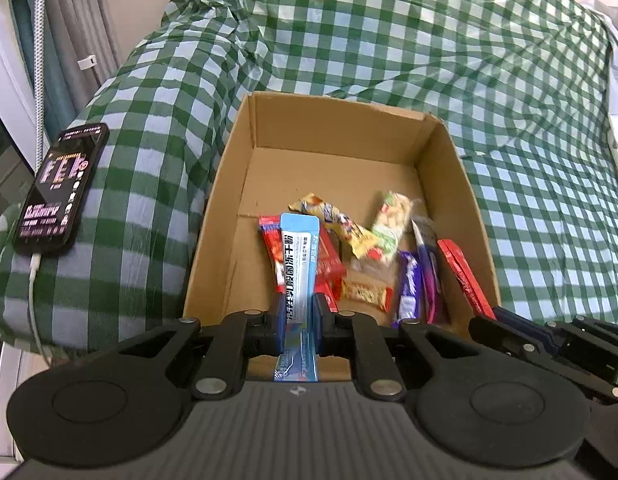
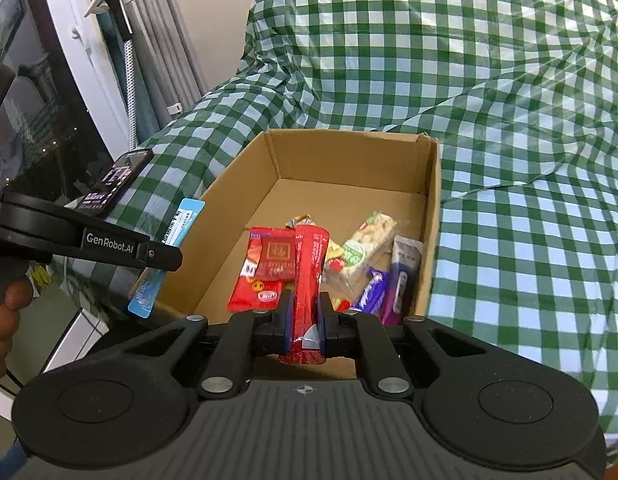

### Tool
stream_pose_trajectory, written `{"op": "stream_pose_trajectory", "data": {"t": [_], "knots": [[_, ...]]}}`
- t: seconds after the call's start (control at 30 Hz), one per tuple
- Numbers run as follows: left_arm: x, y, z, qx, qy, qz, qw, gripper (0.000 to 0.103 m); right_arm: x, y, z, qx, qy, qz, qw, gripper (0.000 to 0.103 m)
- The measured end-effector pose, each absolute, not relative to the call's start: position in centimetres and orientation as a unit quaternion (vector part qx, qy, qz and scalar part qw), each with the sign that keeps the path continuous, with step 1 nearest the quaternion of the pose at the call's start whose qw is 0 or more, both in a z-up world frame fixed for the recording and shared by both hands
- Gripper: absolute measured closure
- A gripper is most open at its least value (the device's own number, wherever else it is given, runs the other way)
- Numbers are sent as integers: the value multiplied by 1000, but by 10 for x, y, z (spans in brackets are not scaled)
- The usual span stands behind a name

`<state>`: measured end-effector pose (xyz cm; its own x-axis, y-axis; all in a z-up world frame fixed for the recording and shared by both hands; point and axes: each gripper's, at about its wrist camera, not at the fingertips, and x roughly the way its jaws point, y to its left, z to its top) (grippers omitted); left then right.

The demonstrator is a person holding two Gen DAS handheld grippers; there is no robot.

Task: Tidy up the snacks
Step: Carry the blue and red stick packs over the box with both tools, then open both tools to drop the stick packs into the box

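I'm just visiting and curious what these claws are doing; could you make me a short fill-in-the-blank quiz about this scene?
1. The left claw is shut on a long ____ snack stick.
2. The right claw is shut on a ____ snack stick.
3. The other snacks lie in an open ____ box.
4. The box sits on a green-and-white ____ cloth.

Missing words: blue; red; cardboard; checked

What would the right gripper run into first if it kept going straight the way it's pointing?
Probably the snack pile in the cardboard box: the right gripper, clamping a red stick packet, points down toward the red snack packet. Depth is unclear.
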<state>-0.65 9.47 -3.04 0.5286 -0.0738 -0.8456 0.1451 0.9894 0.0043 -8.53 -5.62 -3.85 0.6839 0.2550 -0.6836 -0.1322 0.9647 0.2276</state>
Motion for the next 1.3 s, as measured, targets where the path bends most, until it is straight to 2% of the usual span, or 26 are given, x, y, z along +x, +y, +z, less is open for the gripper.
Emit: {"op": "stream_pose_trajectory", "data": {"t": [0.37, 0.43, 0.47, 0.5, 0.53, 0.57, 0.6, 0.63, 0.7, 1.0, 1.3], "knots": [[54, 78, -56, 50, 504, -62, 860, 88, -23, -64, -67, 94, 400, 94, 907, 91], [62, 74, -61, 55, 506, -69, 858, 83, -15, -66, -72, 97, 403, 90, 906, 89], [65, 72, -62, 61, 504, -75, 858, 64, -11, -67, -75, 100, 405, 87, 905, 87], [67, 70, -63, 68, 503, -79, 858, 21, -7, -69, -77, 103, 405, 80, 905, 86], [69, 68, -62, 76, 500, -72, 860, 4, -4, -71, -78, 105, 407, 72, 905, 72], [67, 68, -59, 81, 488, -60, 867, 1, -1, -73, -79, 107, 410, 65, 904, 58], [63, 70, -56, 82, 470, -55, 877, 0, 0, -75, -79, 110, 410, 53, 904, 33], [60, 71, -54, 83, 465, -58, 880, 0, 0, -76, -78, 112, 407, 43, 906, 24], [56, 73, -55, 85, 475, -55, 874, 0, -6, -78, -76, 105, 399, 43, 910, 24], [-2, 91, -45, 80, 489, -35, 868, 0, -56, -61, -59, 91, 399, 51, 911, 9], [-74, 107, -29, 81, 460, -22, 884, 0, -114, -43, -32, 57, 365, 43, 928, 5]]}}
